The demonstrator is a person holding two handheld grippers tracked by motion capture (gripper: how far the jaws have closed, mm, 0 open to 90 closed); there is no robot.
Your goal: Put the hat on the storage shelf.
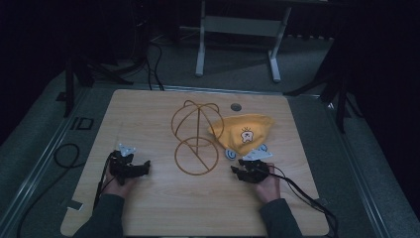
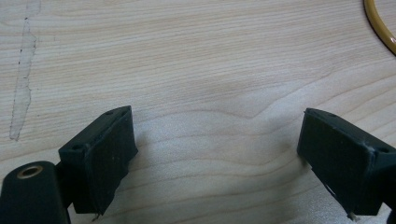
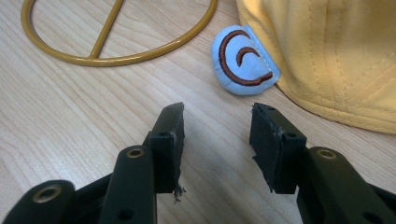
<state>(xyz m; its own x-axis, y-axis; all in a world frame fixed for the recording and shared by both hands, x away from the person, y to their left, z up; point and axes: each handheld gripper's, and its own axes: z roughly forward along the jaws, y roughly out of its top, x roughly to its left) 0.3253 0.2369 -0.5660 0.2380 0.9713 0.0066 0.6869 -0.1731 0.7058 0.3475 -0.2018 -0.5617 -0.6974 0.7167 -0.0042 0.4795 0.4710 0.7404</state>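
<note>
A yellow cap [image 1: 242,133] with a small cartoon print lies at the table's centre right, leaning by a gold wire hat stand [image 1: 195,138]. The stand's ring base [image 3: 116,42] and the cap's pale blue ear flap [image 3: 243,63] appear in the right gripper view, with yellow cloth [image 3: 336,51] beyond. My right gripper [image 1: 236,172] rests on the table just in front of the cap, open, nothing between its jaws [image 3: 217,123]. My left gripper [image 1: 145,166] lies on the wood to the left of the stand, open wide over bare table [image 2: 215,135].
The wooden table [image 1: 148,208] has a round grommet hole [image 1: 236,106] near its far edge. Cables [image 1: 64,153] trail off its left side and another runs off the right front. A grey frame with legs [image 1: 237,44] stands on the floor beyond.
</note>
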